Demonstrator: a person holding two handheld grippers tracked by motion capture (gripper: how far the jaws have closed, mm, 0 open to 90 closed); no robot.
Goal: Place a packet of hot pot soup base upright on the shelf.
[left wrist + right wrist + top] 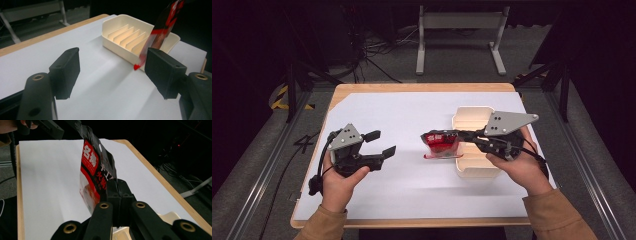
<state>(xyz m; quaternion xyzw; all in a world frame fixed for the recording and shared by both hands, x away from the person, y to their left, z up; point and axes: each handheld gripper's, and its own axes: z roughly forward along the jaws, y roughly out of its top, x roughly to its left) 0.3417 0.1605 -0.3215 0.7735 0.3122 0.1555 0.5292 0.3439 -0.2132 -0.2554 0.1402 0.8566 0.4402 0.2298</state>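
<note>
Right gripper [451, 135] pinches glossy red-black snack packet [439, 142] over cream slotted plastic tray's [472, 167] left rim; we hold left gripper [379, 143] spread, leftward.

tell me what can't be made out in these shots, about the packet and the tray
- Packet's full print: right gripper view, cut off by the closed jaws and its own fold; too small in the high view.
- Packet's contents: opaque film, blurred in the left gripper view.
- Tray's right slots: high view, covered by the right gripper and hand.
- Tray's far corner: left gripper view, hidden behind the packet.
</note>
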